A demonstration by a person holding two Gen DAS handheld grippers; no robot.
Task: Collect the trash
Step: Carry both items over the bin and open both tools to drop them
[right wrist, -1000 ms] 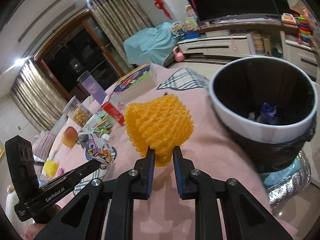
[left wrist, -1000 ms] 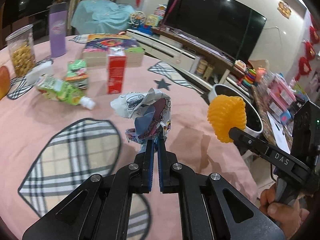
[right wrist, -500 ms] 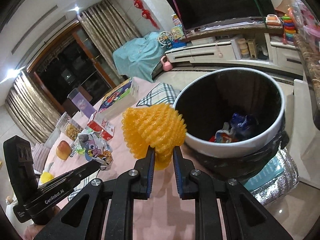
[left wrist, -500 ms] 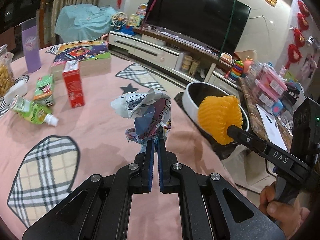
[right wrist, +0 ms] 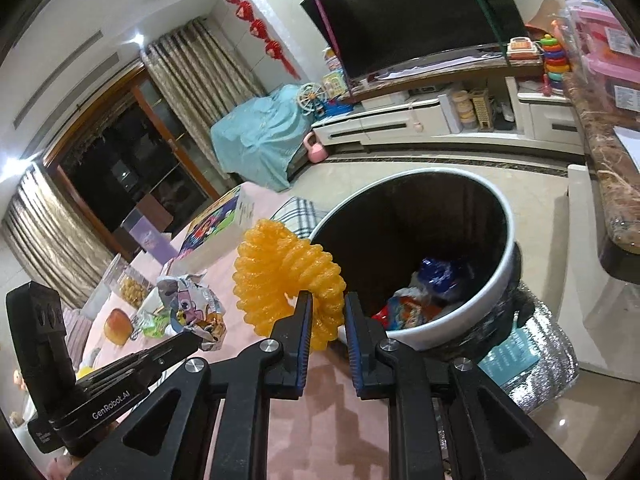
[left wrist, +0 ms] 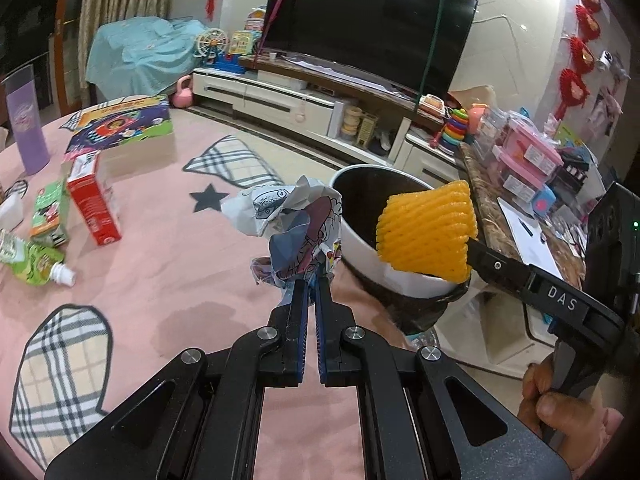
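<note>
My left gripper point(left wrist: 311, 280) is shut on a crumpled printed wrapper point(left wrist: 296, 224) and holds it above the pink table near its edge. It also shows in the right wrist view point(right wrist: 192, 304). My right gripper point(right wrist: 325, 308) is shut on an orange foam fruit net point(right wrist: 288, 280) and holds it at the near rim of the white trash bin point(right wrist: 472, 312). In the left wrist view the net point(left wrist: 428, 232) hangs over the bin's rim point(left wrist: 400, 276). The bin has a black liner and some wrappers point(right wrist: 432, 284) inside.
On the table sit a red carton point(left wrist: 94, 196), a green carton point(left wrist: 48, 212), a green pouch point(left wrist: 32, 264), a puzzle box point(left wrist: 124, 128) and a purple bottle point(left wrist: 24, 120). A TV stand point(left wrist: 304, 104) and a cluttered counter point(left wrist: 532, 184) lie beyond the bin.
Both grippers have moved towards the bin with their loads. The orange net has gone from over the table to the bin's rim, and the bin now looks closer.
</note>
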